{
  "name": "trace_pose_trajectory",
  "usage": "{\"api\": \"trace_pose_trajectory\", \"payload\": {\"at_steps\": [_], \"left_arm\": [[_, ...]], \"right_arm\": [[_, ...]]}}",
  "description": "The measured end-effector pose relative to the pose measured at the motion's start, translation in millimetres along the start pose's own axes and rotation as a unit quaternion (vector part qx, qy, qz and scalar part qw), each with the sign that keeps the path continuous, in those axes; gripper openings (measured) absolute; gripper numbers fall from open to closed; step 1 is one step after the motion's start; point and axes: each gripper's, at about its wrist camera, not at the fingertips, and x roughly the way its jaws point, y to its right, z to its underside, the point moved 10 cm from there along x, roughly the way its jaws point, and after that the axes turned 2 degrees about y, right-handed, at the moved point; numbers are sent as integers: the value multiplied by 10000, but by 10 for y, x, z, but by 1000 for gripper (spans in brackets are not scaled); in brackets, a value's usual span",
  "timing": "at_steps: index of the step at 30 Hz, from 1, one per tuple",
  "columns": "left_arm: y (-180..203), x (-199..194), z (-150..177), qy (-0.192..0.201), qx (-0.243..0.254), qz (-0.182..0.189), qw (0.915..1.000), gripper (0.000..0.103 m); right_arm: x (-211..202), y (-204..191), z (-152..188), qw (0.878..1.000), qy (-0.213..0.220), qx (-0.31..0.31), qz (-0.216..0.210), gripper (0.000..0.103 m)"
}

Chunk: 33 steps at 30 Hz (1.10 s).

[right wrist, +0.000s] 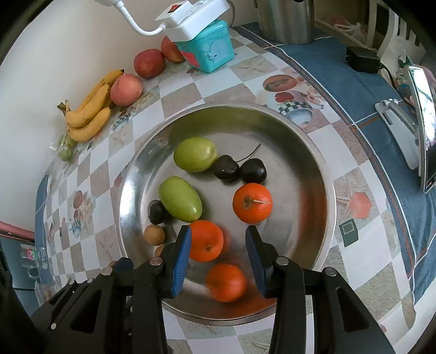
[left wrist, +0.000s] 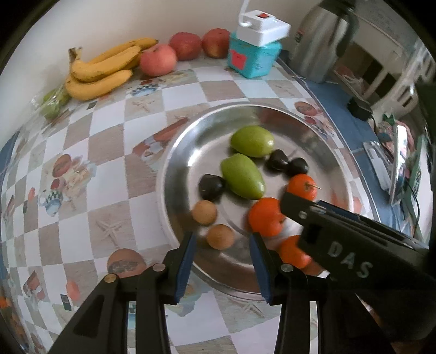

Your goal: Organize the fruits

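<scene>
Your left gripper hangs over the 6 o'clock rim of the steel plate, jaws released and part-way apart, with nothing pinched; a brown longan lies in the plate just beyond the gap, a second longan toward 10 o'clock from it. Your right gripper also stands released over the near part of the plate, jaws about as wide; one orange sits against the inner face of the left jaw but is not squeezed, and a blurred orange lies lower in the gap, touching neither pad as far as you can tell. In the left view the right gripper's black body crosses from 4 o'clock and hides part of the oranges. The plate also carries two green fruits, three dark cherries and a stemmed orange. At 10 o'clock, against the wall, lie bananas, apples and a bag of green fruit, too small to name. The table wears a checked printed cloth with a blue border; a teal box under a white power strip and a steel kettle, cut off by the frame, stand at 12 o'clock.
</scene>
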Motion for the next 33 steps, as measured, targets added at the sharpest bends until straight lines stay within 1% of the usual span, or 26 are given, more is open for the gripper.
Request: {"api": "trace_pose_trajectory", "payload": {"at_steps": [6, 13, 17, 23, 25, 26, 27, 29, 33], "left_arm": [[-347, -14, -20, 63, -460, -262, 9986, 45], [-754, -102, -58, 216, -1021, -488, 9933, 45], [-983, -169, -65, 311, -1309, -622, 9890, 49], [-1176, -210, -49, 371, -1564, -718, 9844, 51], [-1202, -211, -44, 371, -1609, -728, 9836, 57], [-1208, -207, -42, 363, -1618, -748, 9833, 65], [-1215, -201, -36, 342, -1622, -781, 9831, 69], [-1224, -177, -20, 280, -1579, -879, 9831, 71], [-1262, -119, 24, 151, -1457, -1141, 9826, 81]], "right_arm": [[7, 9, 3, 10000, -12, 12, 24, 42], [14, -53, 8, 10000, -17, -76, 27, 42], [-11, -111, 3, 9999, 23, -171, 15, 42], [-35, -173, 0, 9996, 64, -278, 11, 42], [-35, -182, -1, 9995, 69, -301, 16, 42], [-35, -184, -1, 9995, 70, -308, 19, 42], [-35, -186, -3, 9995, 72, -310, 22, 42], [-33, -188, -2, 9995, 69, -319, 29, 42], [-29, -206, 0, 9992, 74, -382, 66, 42]]}}
